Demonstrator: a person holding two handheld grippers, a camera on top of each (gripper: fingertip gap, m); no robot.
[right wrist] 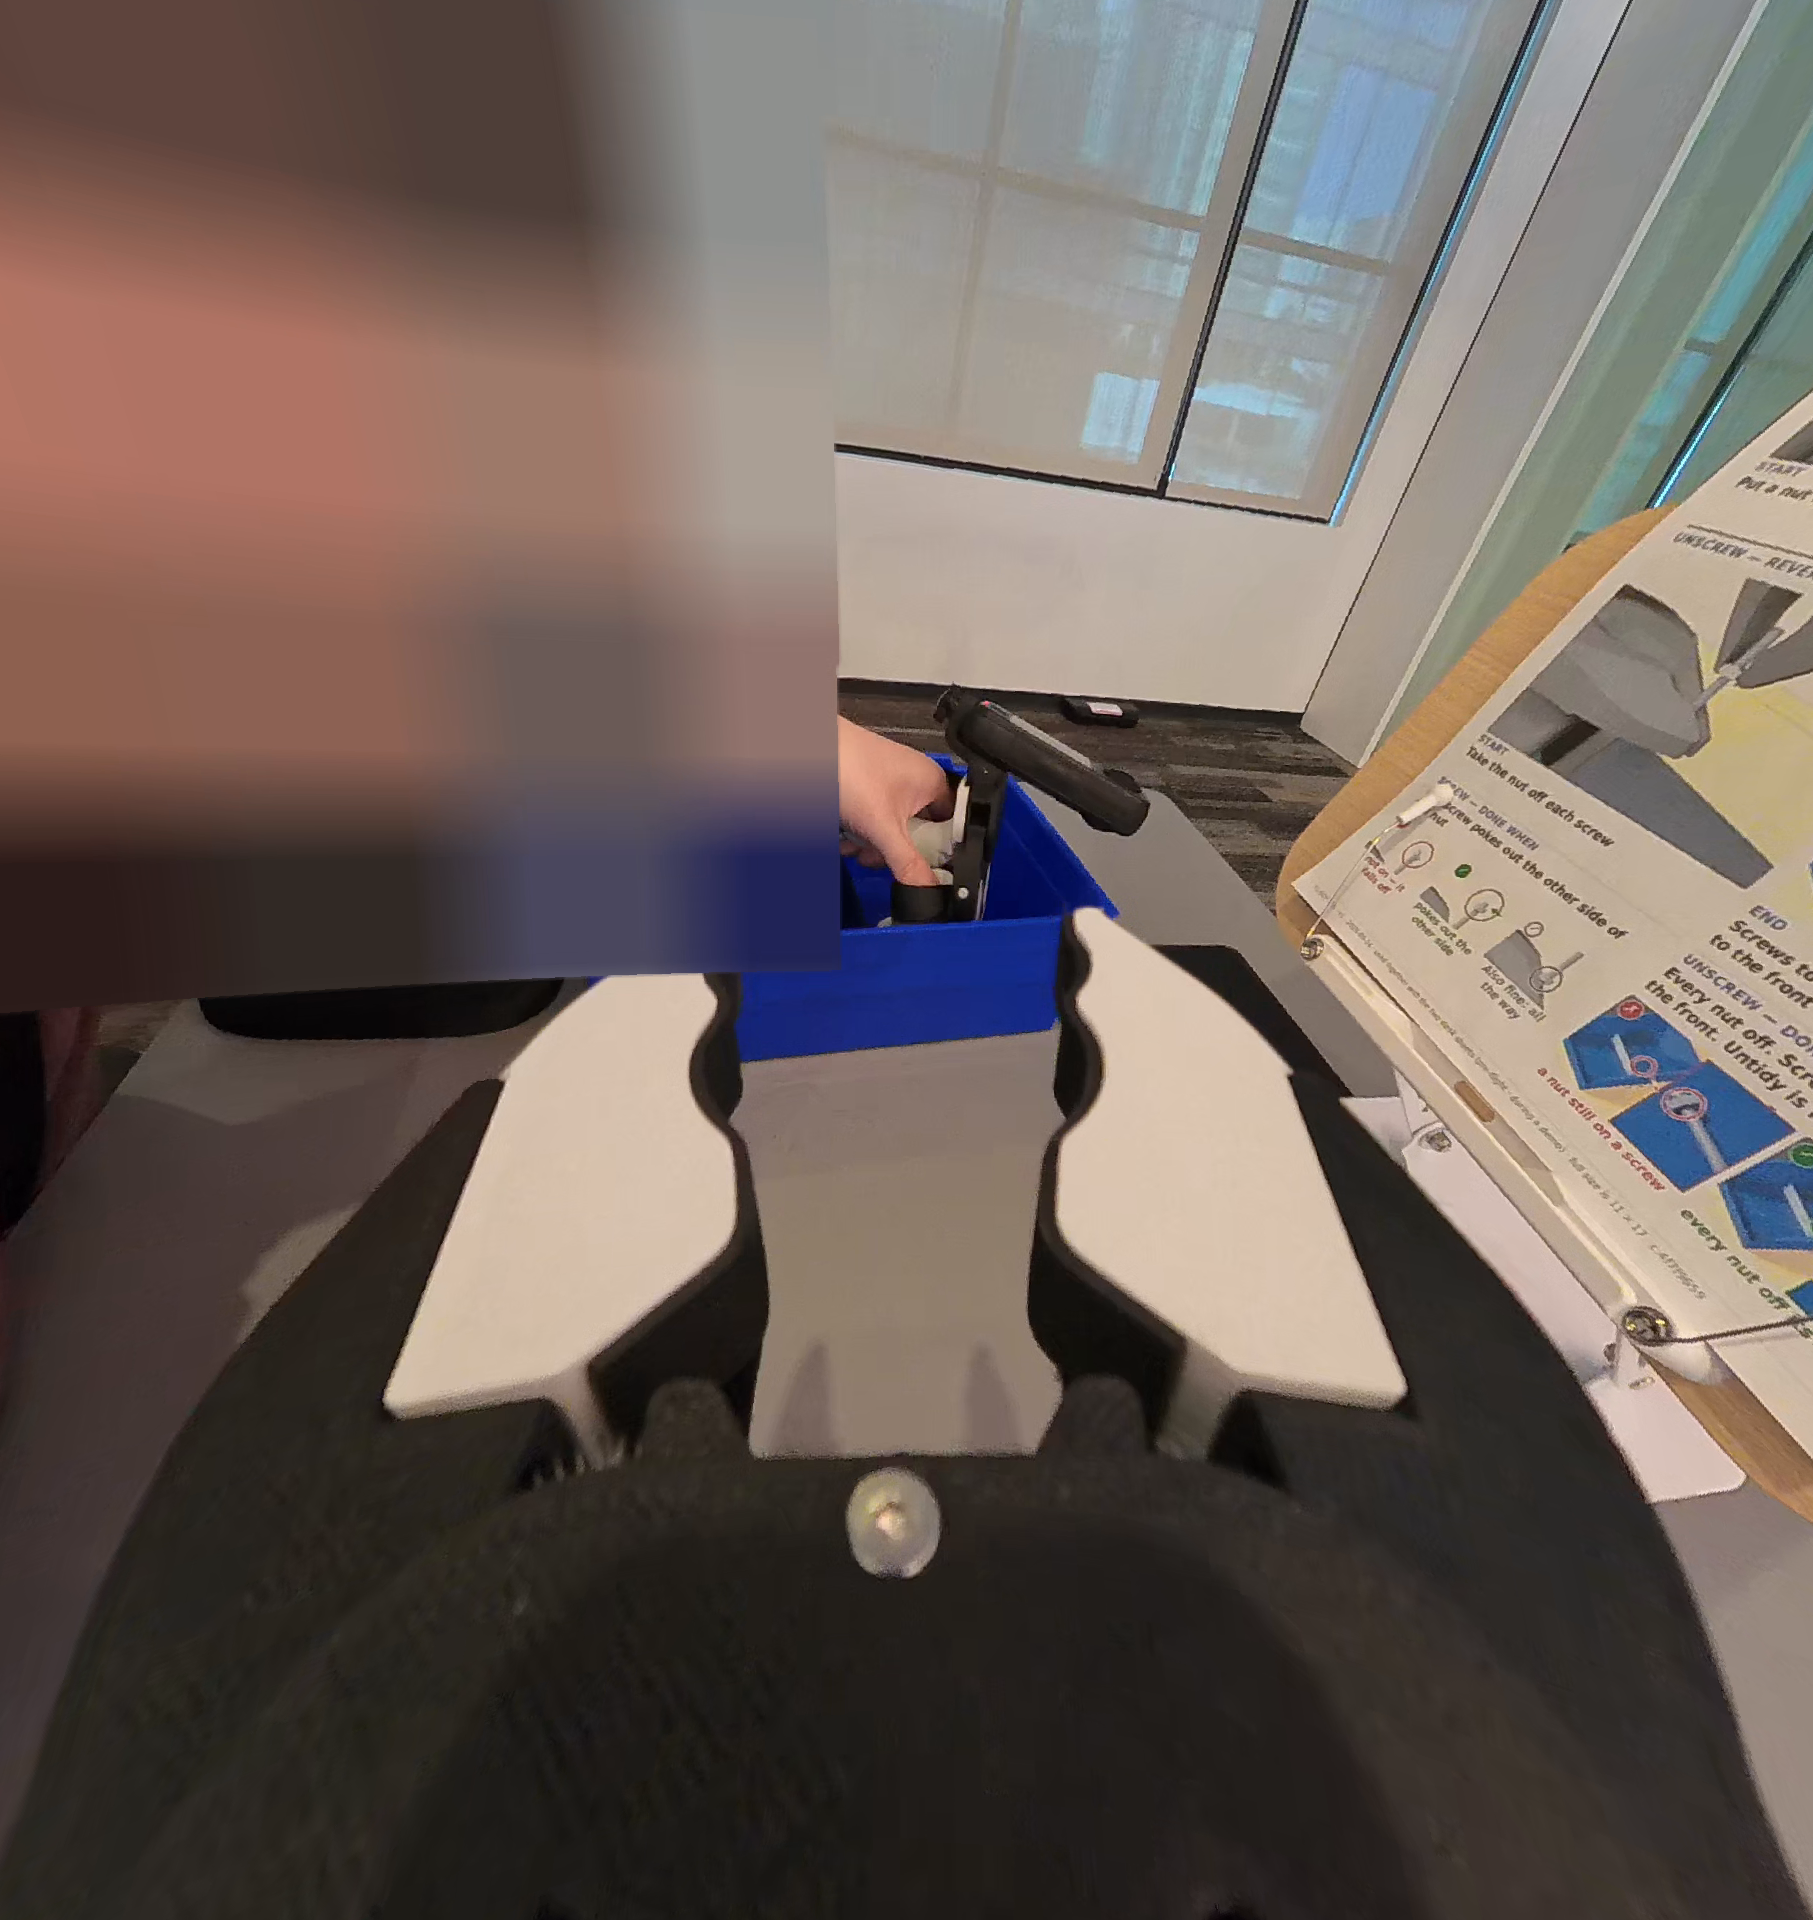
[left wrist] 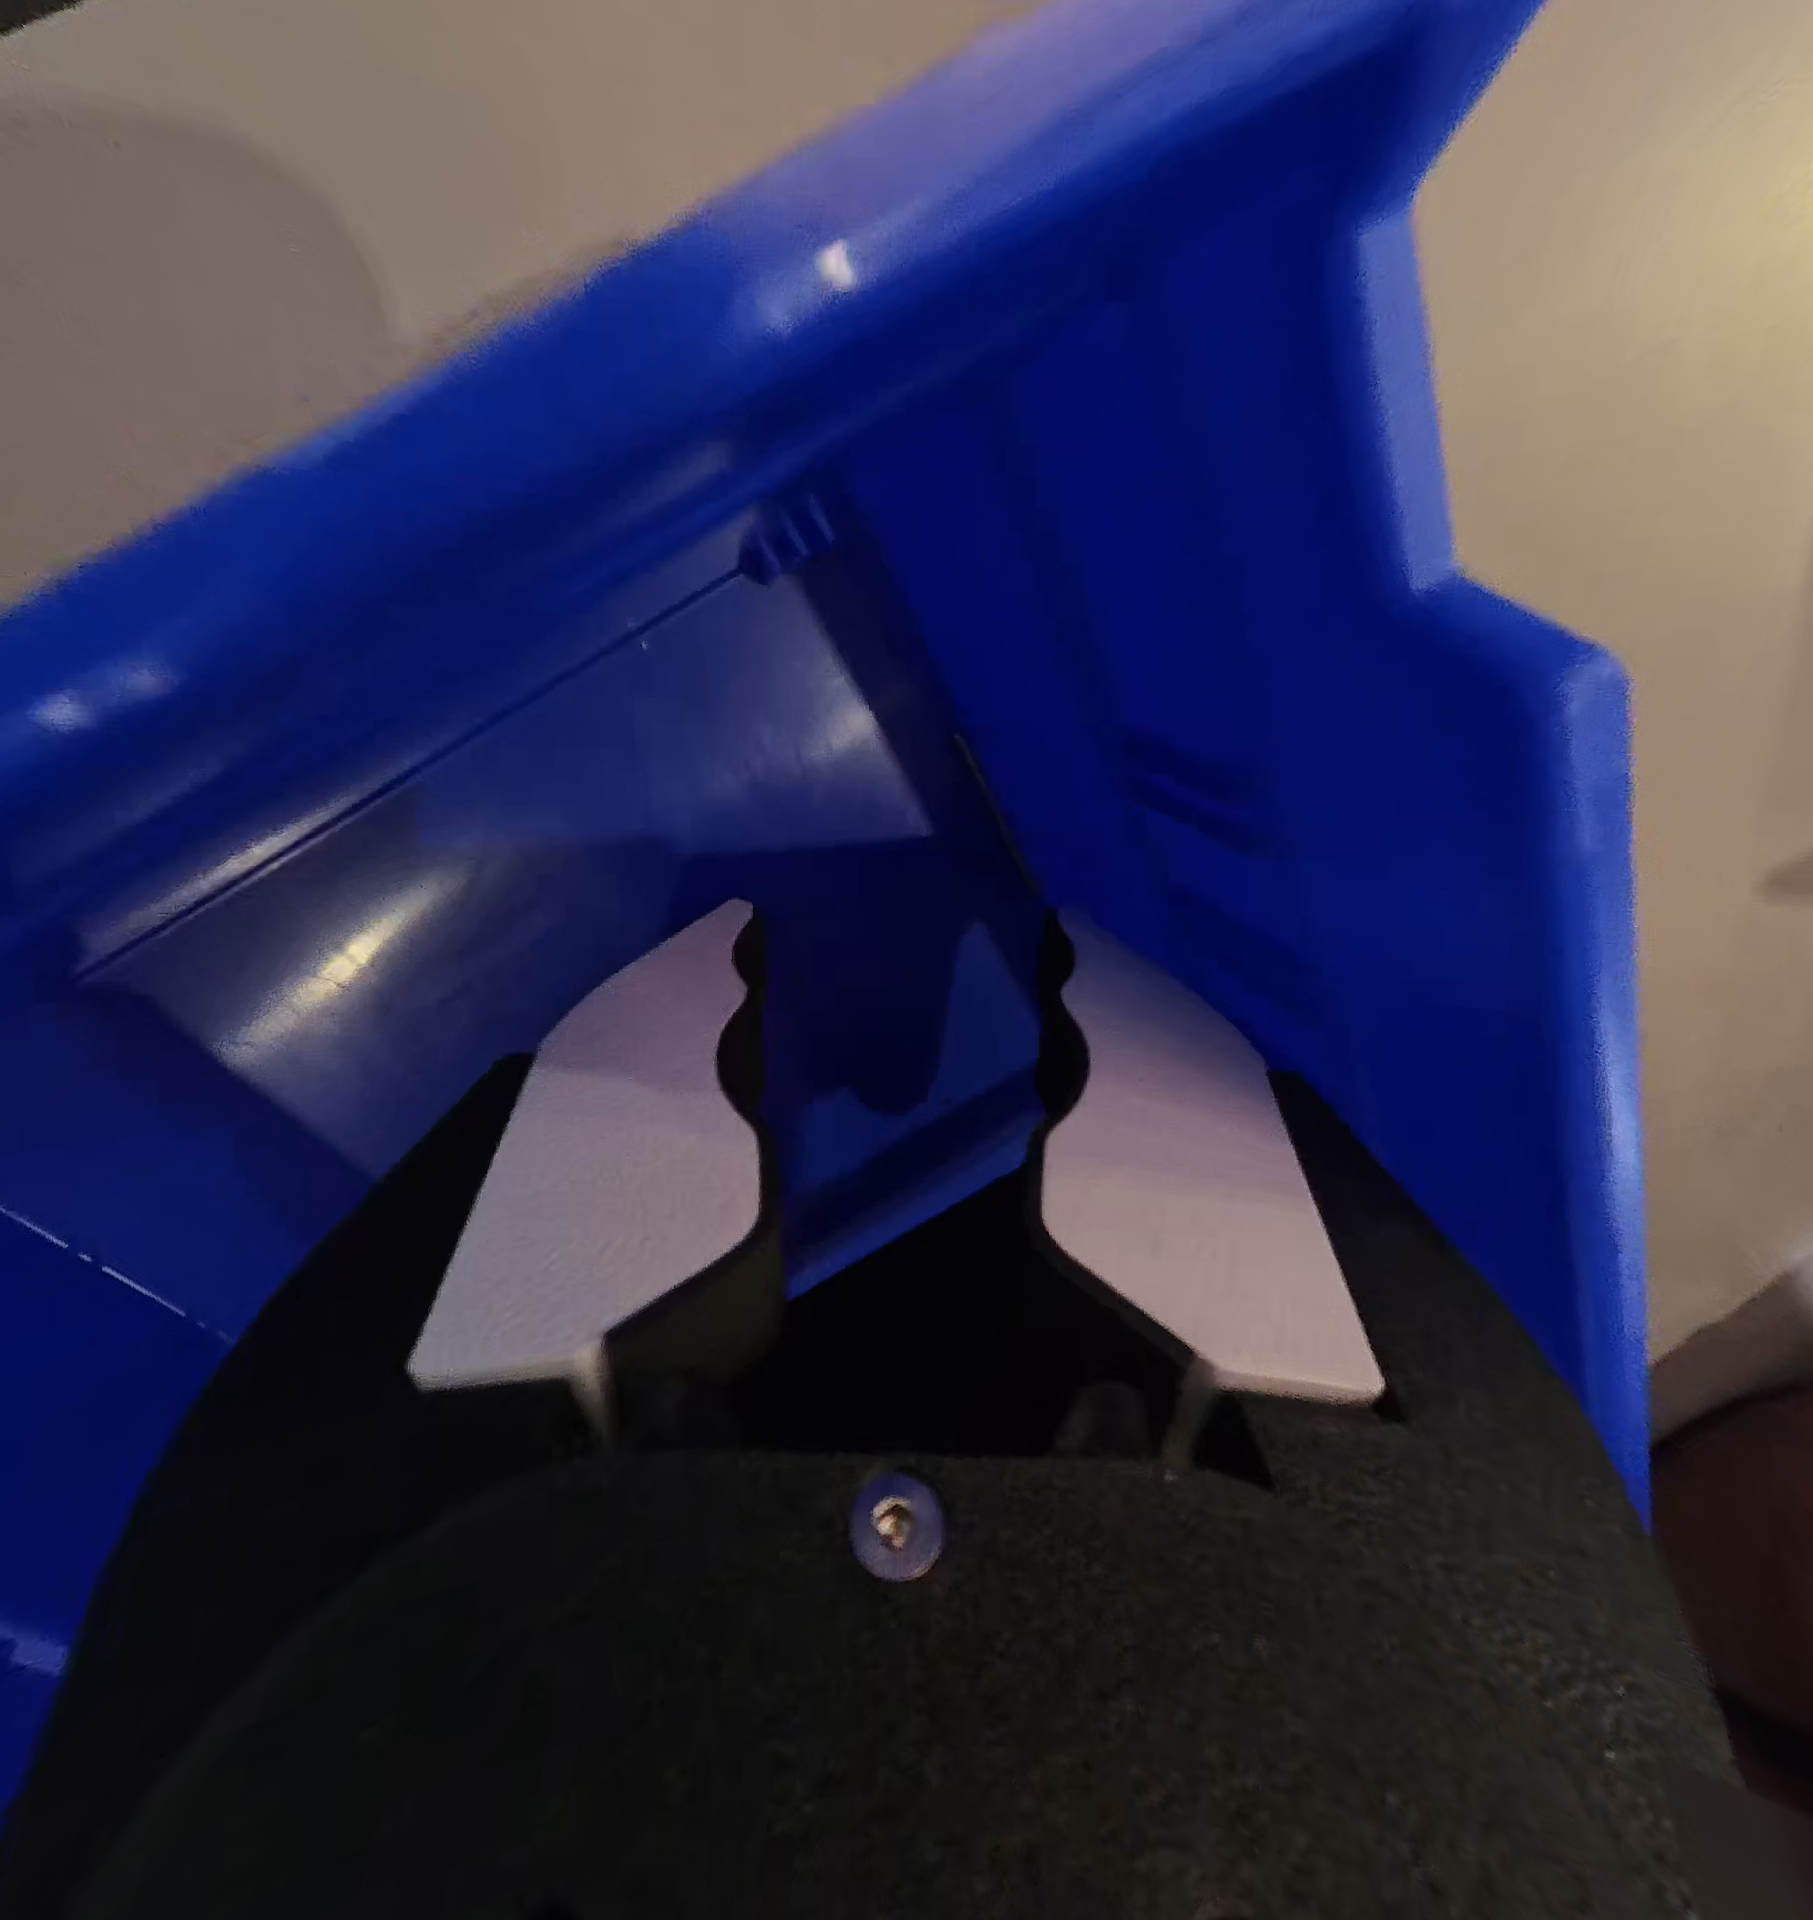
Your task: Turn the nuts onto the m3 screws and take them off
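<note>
Inside the blue bin (left wrist: 985, 436), which fills the left wrist view from nine o'clock round to three, the left tongs (left wrist: 902, 1018) stand with their jaws parted and nothing between them; only the bin's blue inner wall and floor show past the tips, at twelve o'clock. The picture is smeared and dim, and no nut or m3 screw can be made out there, so I cannot tell where in the bin they lie. In the right wrist view the right tongs (right wrist: 897, 1039) are likewise spread apart and empty, held over the bare grey worktop (right wrist: 881, 1195), with the same blue bin (right wrist: 912, 997) straight ahead at twelve o'clock, just past the tips. Farther into that bin, the left tongs (right wrist: 923, 899) appear, dipped down inside with a person's hand (right wrist: 886, 800) on the handle. At three o'clock a printed instruction sheet (right wrist: 1608, 935) leans on a wooden board (right wrist: 1401, 790), well clear of the bin. The left tongs are plainly nearer the work, being already inside the bin, while the right ones are outside its near wall. By my judgement the coming move turns on that: the screws and nuts must be found in the bin ahead, and the right tongs would have to go forward over the near wall to join.
</note>
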